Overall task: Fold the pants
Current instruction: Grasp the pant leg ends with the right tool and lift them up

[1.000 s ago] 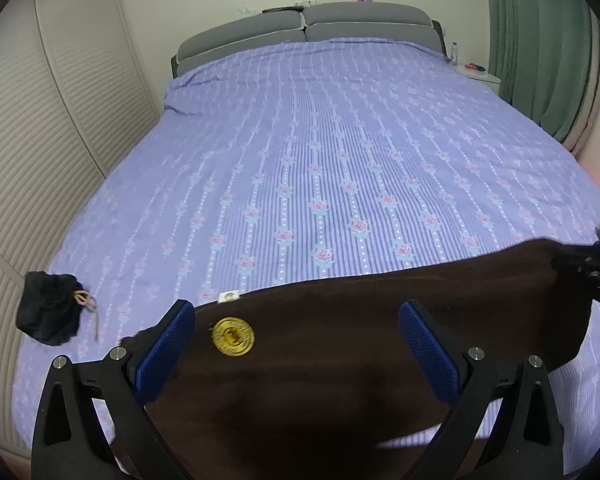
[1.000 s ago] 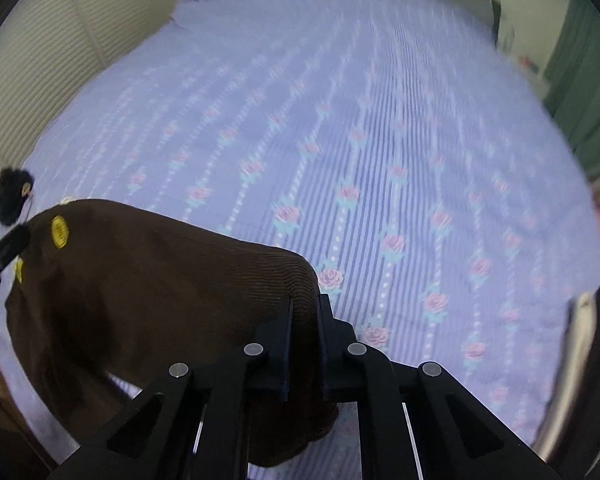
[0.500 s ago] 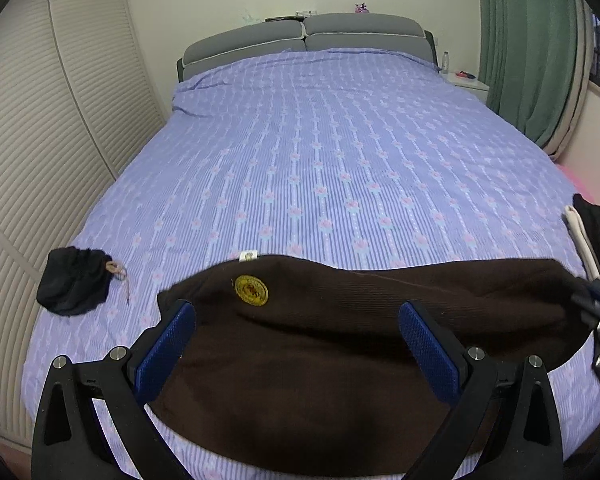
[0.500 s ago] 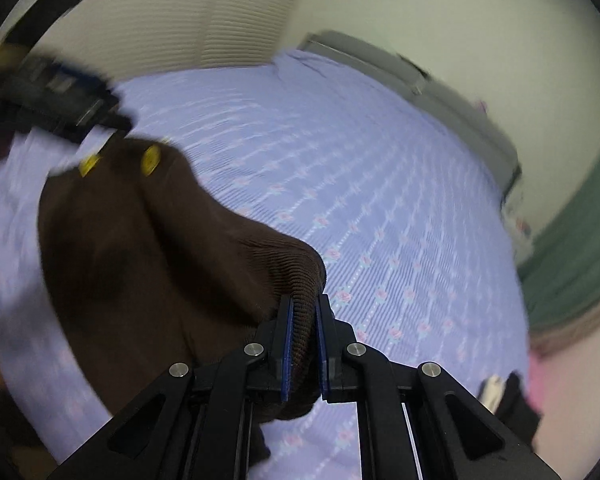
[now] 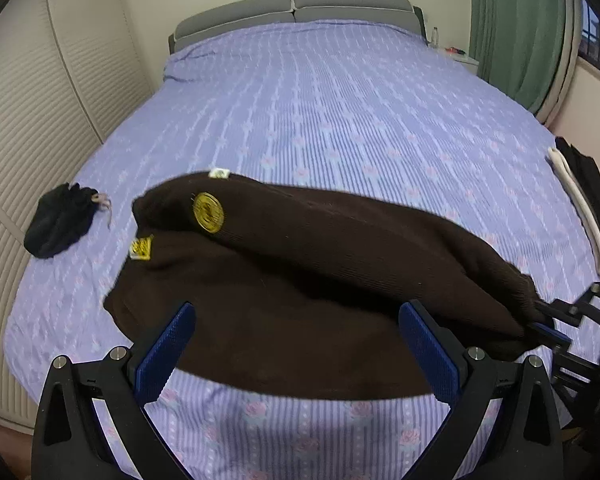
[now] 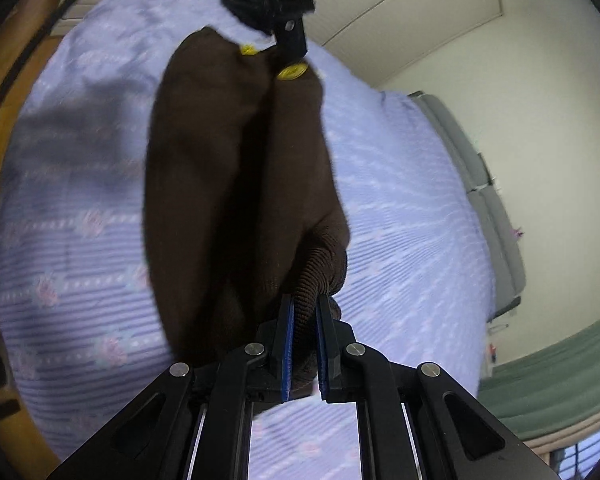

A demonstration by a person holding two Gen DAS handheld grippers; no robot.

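Dark brown pants lie across the near end of the bed, doubled lengthwise, with a round yellow badge and a yellow tag at their left end. My left gripper hovers open over the near edge of the pants, its blue pads wide apart and touching nothing. At the right end, my right gripper is shut on the ribbed brown cuff. In the right wrist view the pants stretch away toward the left gripper.
A black drawstring pouch lies near the bed's left edge. Folded black and white clothes sit at the right edge. Slatted wardrobe doors run along the left, a green curtain hangs on the right, and a grey headboard stands at the far end.
The left gripper has drawn back from the pants, so more of them shows. The right gripper has rolled and swung round, still holding the cuff, laying the upper layer over the lower one.
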